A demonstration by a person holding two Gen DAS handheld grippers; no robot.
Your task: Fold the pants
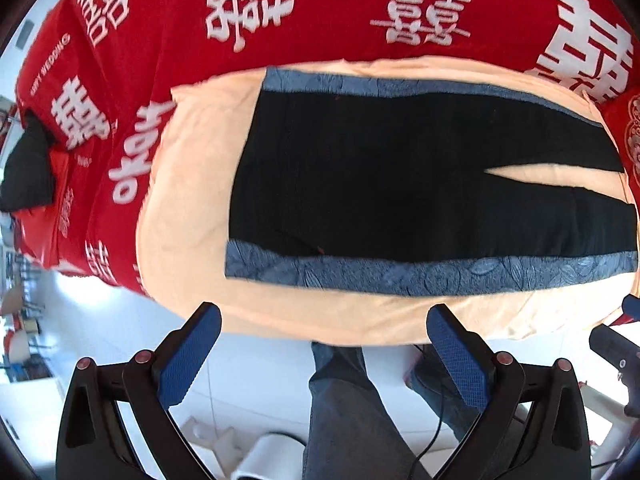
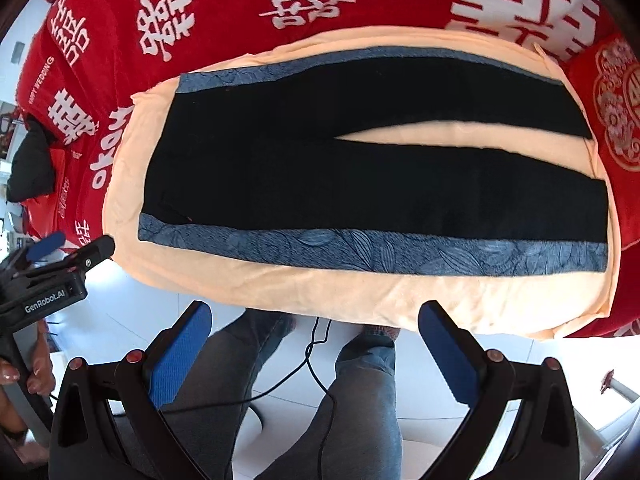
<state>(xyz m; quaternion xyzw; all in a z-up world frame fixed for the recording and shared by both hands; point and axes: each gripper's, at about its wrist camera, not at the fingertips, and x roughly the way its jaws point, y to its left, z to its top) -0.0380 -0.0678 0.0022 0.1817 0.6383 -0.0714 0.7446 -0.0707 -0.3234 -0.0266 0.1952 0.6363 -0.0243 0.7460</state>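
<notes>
Pants (image 2: 360,184) are lying flat on the peach cloth (image 2: 360,296), long axis running nine to three o'clock with waist at nine, at twelve o'clock from both grippers, left gripper (image 1: 324,320) and right gripper (image 2: 316,316) hovering wide open and empty, about equally near.

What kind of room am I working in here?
Probably a bedroom at home: the pants lie flat on a peach sheet over a bed with a red quilt, above white floor tiles.
</notes>
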